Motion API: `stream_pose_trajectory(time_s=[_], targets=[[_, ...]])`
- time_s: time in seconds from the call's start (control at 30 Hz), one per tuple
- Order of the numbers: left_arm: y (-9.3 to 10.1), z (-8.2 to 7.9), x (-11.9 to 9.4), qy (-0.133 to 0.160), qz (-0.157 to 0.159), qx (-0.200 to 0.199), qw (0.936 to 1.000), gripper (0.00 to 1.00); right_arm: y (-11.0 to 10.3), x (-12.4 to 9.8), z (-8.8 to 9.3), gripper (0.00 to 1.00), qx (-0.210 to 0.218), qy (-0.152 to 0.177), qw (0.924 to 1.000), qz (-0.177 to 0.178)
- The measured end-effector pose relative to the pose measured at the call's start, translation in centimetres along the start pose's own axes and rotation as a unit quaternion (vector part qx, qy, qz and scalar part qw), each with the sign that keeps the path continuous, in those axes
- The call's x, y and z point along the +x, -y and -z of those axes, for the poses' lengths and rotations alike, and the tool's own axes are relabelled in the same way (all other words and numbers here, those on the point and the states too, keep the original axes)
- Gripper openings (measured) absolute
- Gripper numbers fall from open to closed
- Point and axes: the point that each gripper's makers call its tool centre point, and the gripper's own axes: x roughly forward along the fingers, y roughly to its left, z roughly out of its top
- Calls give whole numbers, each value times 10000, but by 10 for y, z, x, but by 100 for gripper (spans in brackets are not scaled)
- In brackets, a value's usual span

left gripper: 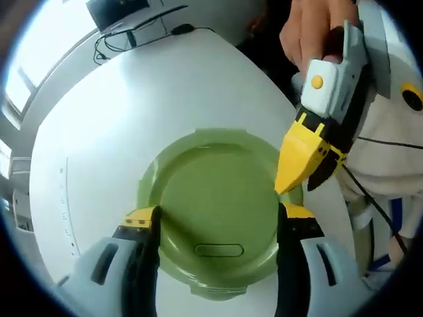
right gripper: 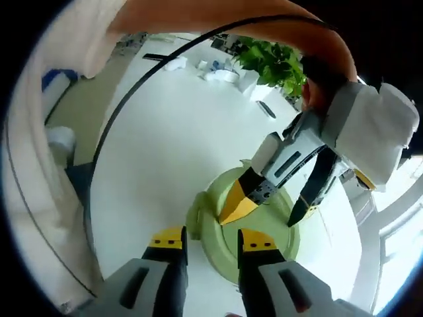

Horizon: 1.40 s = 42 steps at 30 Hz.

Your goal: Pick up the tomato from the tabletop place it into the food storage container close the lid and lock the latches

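Note:
A round green food storage container [left gripper: 218,191] sits on the white table [left gripper: 132,112] with its lid on. My left gripper [left gripper: 219,214] is open wide, its jaws down on either side of the lid's rim. The right gripper [left gripper: 297,181], held by a hand, points its yellow tip at the lid's right rim. In the right gripper view my right gripper [right gripper: 213,241] is open a little, just over the container's [right gripper: 277,234] near edge, where a green latch tab [right gripper: 195,221] sticks out. The left gripper [right gripper: 264,214] straddles the lid there.
A black device [left gripper: 125,10] and cables [left gripper: 158,30] lie at the table's far end. A person's white clothing [left gripper: 396,152] is close on the right. A potted plant [right gripper: 274,63], small white items [right gripper: 218,72] and a dark flat object [right gripper: 268,109] sit farther along the table.

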Motion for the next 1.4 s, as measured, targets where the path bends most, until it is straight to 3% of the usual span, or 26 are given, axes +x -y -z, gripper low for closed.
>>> stream_pose_trajectory(time_s=[0.3, 0.47, 0.57, 0.7, 0.83, 1.07, 1.2, 1.33, 1.4], targets=[[0, 0, 0, -26, -8, 13, 10000, 65, 29, -27, 8, 27, 243, 200, 9985, 455], [2, -1, -1, 71, -55, -54, 9999, 65, 44, -39, 7, 29, 557, 447, 9960, 534], [-1, 1, -2, 115, -86, -113, 9998, 65, 51, -42, 9, 29, 557, 419, 9960, 559], [-1, 4, -4, 244, -163, -200, 9994, 65, 58, -45, 9, 35, 580, 469, 9957, 550], [5, 2, -7, 362, -143, -127, 9992, 56, 63, -49, 5, 38, 710, 590, 9946, 481], [-12, 4, -14, 776, -271, -200, 9964, 61, 75, -55, -4, 40, 611, 683, 9942, 555], [-3, -1, -19, 893, -438, -187, 9949, 61, 80, -60, -9, 42, 563, 750, 9940, 571], [5, -9, -31, 1198, -689, -192, 9902, 61, 83, -60, -13, 43, 581, 817, 9938, 489], [10, -8, -37, 1236, -841, -190, 9886, 61, 81, -57, -15, 44, 607, 811, 9943, 320]])
